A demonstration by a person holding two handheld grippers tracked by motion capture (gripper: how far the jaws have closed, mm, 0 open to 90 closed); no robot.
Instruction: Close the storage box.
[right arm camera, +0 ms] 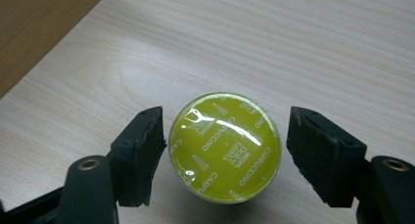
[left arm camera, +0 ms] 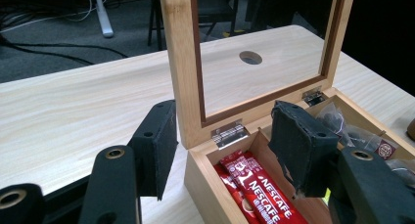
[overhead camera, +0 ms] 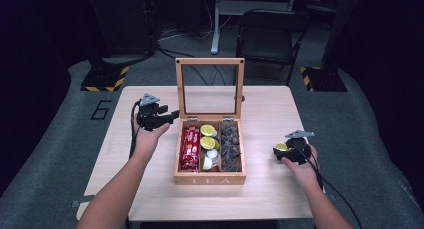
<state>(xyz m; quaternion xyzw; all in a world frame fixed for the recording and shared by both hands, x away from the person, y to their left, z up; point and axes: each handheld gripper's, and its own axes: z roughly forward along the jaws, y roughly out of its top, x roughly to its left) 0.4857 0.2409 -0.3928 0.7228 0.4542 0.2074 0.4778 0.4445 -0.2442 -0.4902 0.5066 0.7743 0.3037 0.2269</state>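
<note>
While the left tongs stand half open beside the tea box, the right tongs gape around a yellow capsule on the tabletop; neither grips anything.

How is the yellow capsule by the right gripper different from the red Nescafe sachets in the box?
The capsule is round with a glossy yellow-green lid; the sachets are long, flat and red. The capsule sits on the table between open jaws; the sachets lie in the wooden box, left compartment. Both carry printed coffee labels.

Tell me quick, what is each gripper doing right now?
Left gripper: open, holding nothing, jaws either side of the tea box's back corner.
Right gripper: open, the yellow capsule sits on the table between its jaws, not squeezed.
</note>
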